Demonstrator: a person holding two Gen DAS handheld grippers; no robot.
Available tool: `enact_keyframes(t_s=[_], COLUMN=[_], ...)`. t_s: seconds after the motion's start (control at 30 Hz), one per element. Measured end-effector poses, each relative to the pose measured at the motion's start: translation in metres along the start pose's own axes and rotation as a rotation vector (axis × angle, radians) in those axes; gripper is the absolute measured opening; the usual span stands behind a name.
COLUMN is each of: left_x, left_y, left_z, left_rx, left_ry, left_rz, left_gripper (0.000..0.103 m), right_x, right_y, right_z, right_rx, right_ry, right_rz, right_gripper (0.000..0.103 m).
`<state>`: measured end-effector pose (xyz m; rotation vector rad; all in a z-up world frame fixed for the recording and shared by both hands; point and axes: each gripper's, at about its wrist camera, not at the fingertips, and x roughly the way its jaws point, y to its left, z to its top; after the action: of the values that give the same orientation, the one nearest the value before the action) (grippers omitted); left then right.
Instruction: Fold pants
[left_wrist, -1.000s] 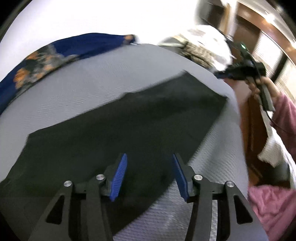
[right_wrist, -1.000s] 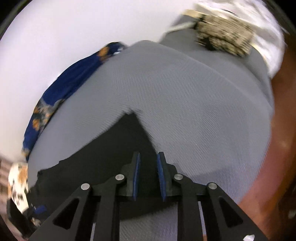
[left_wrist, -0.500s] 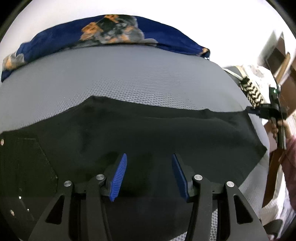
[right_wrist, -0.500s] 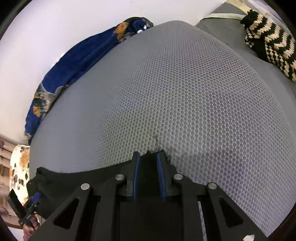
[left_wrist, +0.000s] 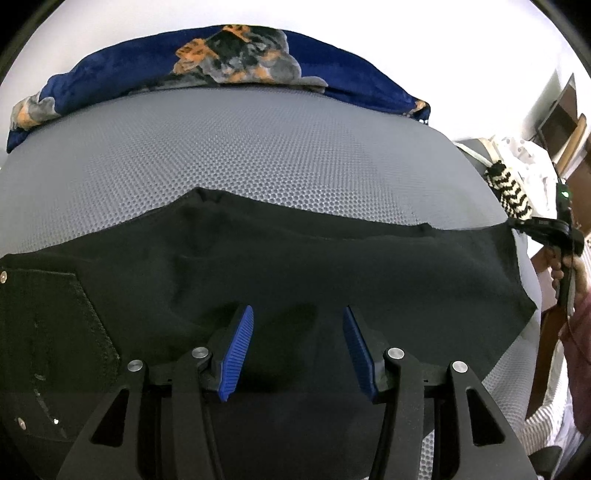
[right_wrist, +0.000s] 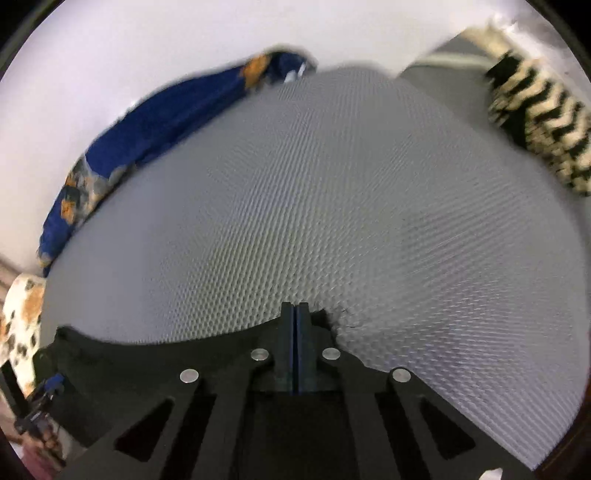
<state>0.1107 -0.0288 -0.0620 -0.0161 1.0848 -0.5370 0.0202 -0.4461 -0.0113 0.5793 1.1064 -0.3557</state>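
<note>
Black pants (left_wrist: 295, 266) lie spread across the grey honeycomb mat (left_wrist: 258, 147), with a stitched back pocket (left_wrist: 44, 332) at the left. The left gripper (left_wrist: 297, 350) hovers over the middle of the cloth, its blue pads apart and nothing between them. The right gripper (right_wrist: 294, 314) sits at the far leg end — its jaws are pressed together (whether a fold of hem is caught there I cannot tell). A blue patterned blanket (left_wrist: 221, 62) borders the mat's far edge.
</note>
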Motion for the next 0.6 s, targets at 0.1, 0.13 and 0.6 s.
enact_keyframes(t_s=[0.1, 0.13, 0.6], left_x=[-0.002, -0.002, -0.004], left_y=[0.003, 0.004, 0.017], left_z=[-0.001, -0.002, -0.007], left_rx=[-0.011, -0.017, -0.021], left_ry=[-0.010, -0.013, -0.024], left_rz=[-0.006, -0.010, 0.034], left_gripper=[0.052, 0.052, 0.052], right_x=[-0.016, -0.018, 0.021], right_y=[-0.004, -0.004, -0.001], right_z=[-0.004, -0.006, -0.004], right_rx=[0.043, 0.054, 0.042], right_ry=[-0.065, -0.079, 0.014], right_rz=[-0.017, -0.027, -0.230], right_gripper=[0.000, 0.000, 0.029])
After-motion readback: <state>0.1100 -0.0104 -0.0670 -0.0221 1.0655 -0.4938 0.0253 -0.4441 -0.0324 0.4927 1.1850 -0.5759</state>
